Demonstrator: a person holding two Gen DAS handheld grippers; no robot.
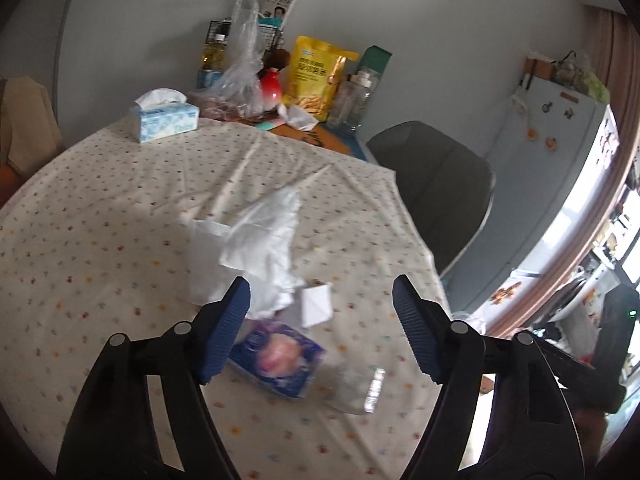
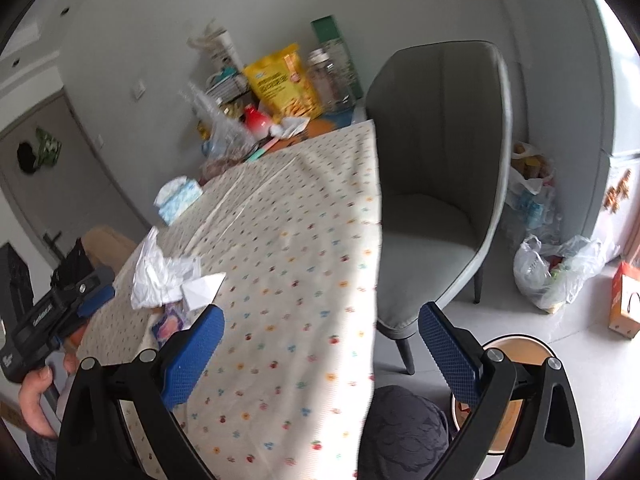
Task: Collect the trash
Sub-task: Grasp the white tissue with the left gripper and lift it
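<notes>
A small heap of trash lies on the dotted tablecloth (image 1: pixel 100 220): a crumpled white tissue (image 1: pixel 264 240), a folded white paper scrap (image 1: pixel 316 300), a blue wrapper with a pink picture (image 1: pixel 276 356) and a clear plastic wrapper (image 1: pixel 356 388). My left gripper (image 1: pixel 322 300) hovers just above the heap, jaws apart, with its pads touching nothing. In the right wrist view the tissue (image 2: pixel 156 276), scrap (image 2: pixel 202 288) and wrapper (image 2: pixel 170 322) sit near the table's left edge. My right gripper (image 2: pixel 322 320) is open and empty over the cloth (image 2: pixel 288 280).
A tissue box (image 1: pixel 164 116), a clear bag (image 1: pixel 240 68), a yellow snack bag (image 1: pixel 316 76) and a jar (image 1: pixel 356 96) crowd the table's far end. A grey chair (image 2: pixel 436 184) stands at the right side. A round bin (image 2: pixel 516 352) and plastic bags (image 2: pixel 552 272) are on the floor.
</notes>
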